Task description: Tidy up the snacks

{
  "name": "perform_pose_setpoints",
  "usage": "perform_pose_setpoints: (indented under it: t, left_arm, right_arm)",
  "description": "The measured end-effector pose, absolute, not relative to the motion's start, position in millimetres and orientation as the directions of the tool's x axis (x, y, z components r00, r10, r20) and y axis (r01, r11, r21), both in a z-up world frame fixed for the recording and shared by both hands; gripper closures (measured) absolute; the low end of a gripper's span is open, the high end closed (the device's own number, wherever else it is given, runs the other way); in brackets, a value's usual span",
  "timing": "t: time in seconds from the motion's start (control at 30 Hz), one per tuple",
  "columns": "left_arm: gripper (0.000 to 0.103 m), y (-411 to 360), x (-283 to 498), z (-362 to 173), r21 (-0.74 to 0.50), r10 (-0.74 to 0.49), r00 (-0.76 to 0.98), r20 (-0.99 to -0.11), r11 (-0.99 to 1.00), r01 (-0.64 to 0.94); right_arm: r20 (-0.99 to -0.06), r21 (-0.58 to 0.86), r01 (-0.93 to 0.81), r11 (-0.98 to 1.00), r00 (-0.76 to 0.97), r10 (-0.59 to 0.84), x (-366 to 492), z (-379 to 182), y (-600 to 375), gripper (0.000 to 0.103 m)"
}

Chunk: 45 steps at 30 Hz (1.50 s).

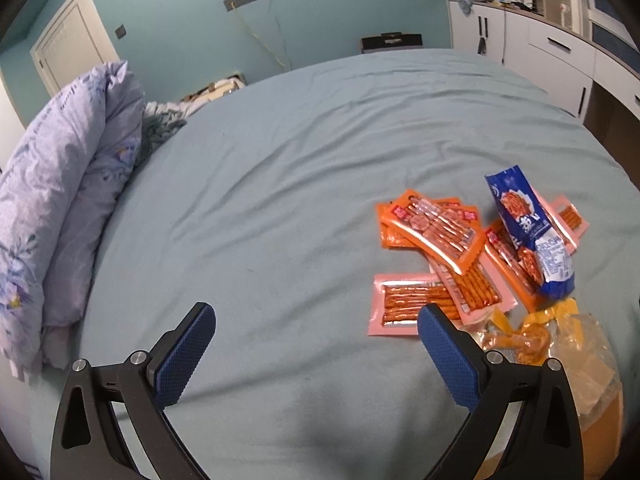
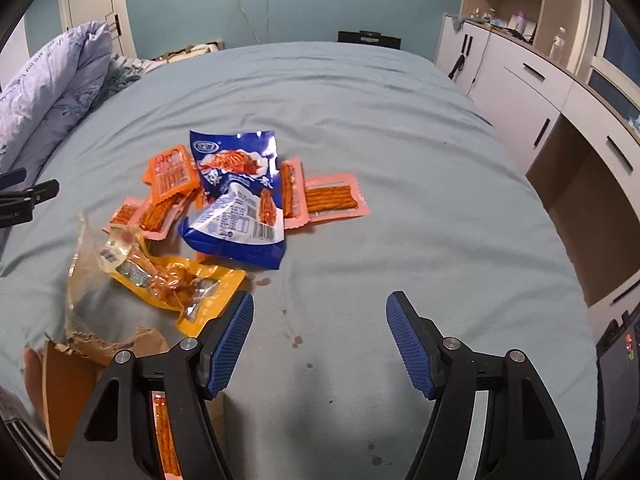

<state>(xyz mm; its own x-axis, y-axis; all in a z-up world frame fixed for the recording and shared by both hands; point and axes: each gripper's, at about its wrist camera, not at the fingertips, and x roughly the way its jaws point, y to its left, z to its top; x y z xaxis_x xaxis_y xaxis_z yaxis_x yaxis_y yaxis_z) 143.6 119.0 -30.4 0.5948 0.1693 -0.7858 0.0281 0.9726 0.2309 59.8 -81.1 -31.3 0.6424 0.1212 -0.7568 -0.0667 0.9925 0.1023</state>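
Left wrist fisheye: the left gripper [image 1: 316, 360] hangs over bare blue bedsheet [image 1: 280, 184] with its jaws spread wide and nothing between them. The snacks lie in a loose heap to its right: an orange-wrapped stick pack [image 1: 430, 226] on top of others, a pink stick pack [image 1: 404, 308] nearest the right finger, a blue snack bag [image 1: 528, 232] propped over the pile, and a yellow packet [image 1: 520, 338] just behind that finger. The packs overlap, so a pinch aimed at one could catch the edge of its neighbour and drag both. The soft sheet may also bunch up into the pads if the fingers come down too low.

Right wrist fisheye: the right gripper [image 2: 320, 344] is likewise wide open and empty above the sheet, the heap lying ahead and to its left. The blue snack bag [image 2: 236, 200] sits in the middle, folded over itself; its glossy film looks slippery and likely to slide out of a shallow grip. The yellow packet [image 2: 176, 284] touches a crumpled clear plastic wrapper [image 2: 86, 276] and lies just beside the left finger. A torn cardboard box [image 2: 72, 380] sits at the lower left, with what seems to be a stick pack inside it. Its ragged rim could snag a packet on the way in.
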Motion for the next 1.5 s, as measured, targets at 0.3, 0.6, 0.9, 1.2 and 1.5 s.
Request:
perform_pose_setpoints:
  t: [0.3, 0.6, 0.9, 1.2, 1.5]
  left_arm:
    - [0.0, 117.9, 156.7, -50.3, 0.176, 0.113, 0.524, -0.844, 0.982, 0.072]
    - [0.0, 118.9, 171.8, -83.8, -0.014, -0.048, 0.356, -0.933, 0.995, 0.097]
    - [0.033, 104.0, 167.8, -113.5, -0.281, -0.294, 0.15, -0.944, 0.954, 0.101]
    - [0.102, 107.5, 161.0, -108.0, -0.424, -0.424, 0.152, -0.893, 0.905, 0.029]
    - [0.103, 115.0, 131.9, -18.3, -0.414, -0.4, 0.444, -0.802, 0.908, 0.07]
  right_arm:
    - [-0.786, 0.179, -0.098, 0.979, 0.584, 0.203, 77.9, -44.4, -88.2, 0.035]
    - [-0.799, 0.25, -0.05, 0.967, 0.553, 0.235, 105.5, -50.5, -102.9, 0.035]
    - [-0.821, 0.224, -0.05, 0.973, 0.528, 0.216, 117.5, -61.1, -98.8, 0.035]
    - [-0.827, 0.194, -0.074, 0.978, 0.524, 0.204, 120.6, -65.5, -92.9, 0.035]
    - [-0.784, 0.274, -0.092, 0.957, 0.554, 0.278, 133.2, -60.1, -91.1, 0.035]
